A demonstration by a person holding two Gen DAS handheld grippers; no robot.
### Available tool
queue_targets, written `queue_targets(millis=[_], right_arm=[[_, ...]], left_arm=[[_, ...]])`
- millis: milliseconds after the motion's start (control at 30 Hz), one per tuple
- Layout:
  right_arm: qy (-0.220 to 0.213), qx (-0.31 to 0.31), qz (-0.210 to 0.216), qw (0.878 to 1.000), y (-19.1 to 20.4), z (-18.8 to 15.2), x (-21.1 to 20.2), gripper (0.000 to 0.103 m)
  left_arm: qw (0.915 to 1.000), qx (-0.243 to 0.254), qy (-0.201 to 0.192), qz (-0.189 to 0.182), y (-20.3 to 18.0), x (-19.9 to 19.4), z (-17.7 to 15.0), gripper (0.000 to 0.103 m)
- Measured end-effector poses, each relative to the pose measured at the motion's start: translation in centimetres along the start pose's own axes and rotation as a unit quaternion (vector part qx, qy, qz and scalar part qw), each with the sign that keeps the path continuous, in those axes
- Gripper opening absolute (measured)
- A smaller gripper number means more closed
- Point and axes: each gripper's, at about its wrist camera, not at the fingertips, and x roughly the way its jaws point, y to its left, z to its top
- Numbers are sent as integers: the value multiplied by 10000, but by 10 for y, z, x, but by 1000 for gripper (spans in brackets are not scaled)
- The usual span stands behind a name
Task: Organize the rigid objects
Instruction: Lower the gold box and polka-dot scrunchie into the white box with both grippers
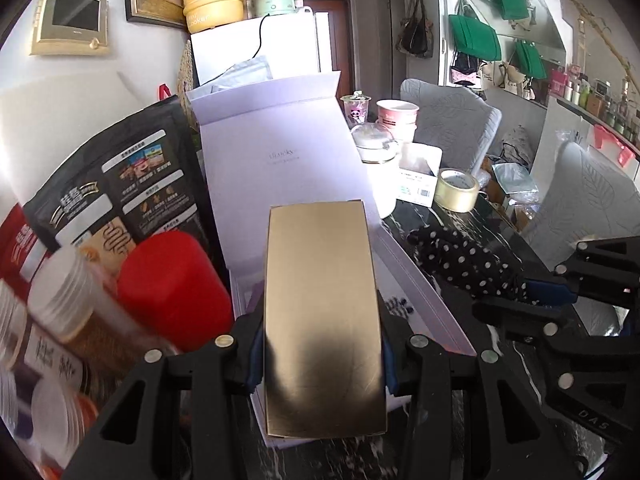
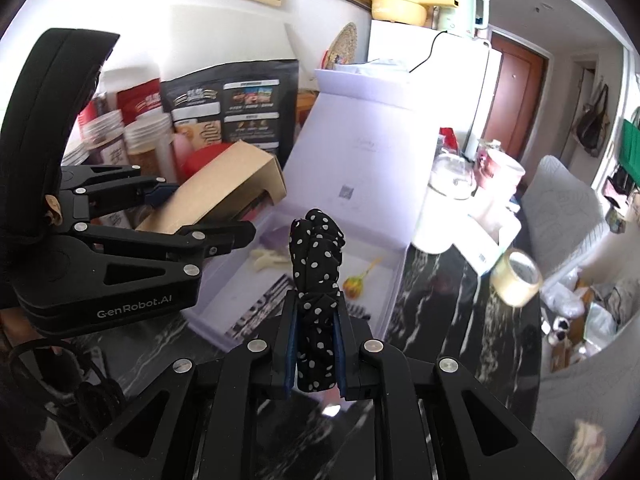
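My left gripper is shut on a gold cardboard box and holds it above the open white gift box; it also shows in the right wrist view with the gold box. My right gripper is shut on a black polka-dot fabric bundle, held over the near edge of the white gift box. In the left wrist view the bundle and the right gripper are at the right.
A black pouch, red lid and jars crowd the left. A tape roll, cups and a glass-lidded pot stand on the dark marble table. Grey chairs are at the right.
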Motion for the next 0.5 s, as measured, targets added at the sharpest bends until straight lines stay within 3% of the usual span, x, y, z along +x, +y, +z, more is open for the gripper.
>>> queue_targets(millis=[167,500], right_arm=[[64,27,119,9999,-16,21,18,15],[332,-8,162,9993,-44,48,69,15]], left_arm=[[9998,8,115,-158,9,23,22,44],[9983,3,574,-21,16,84,44,44]])
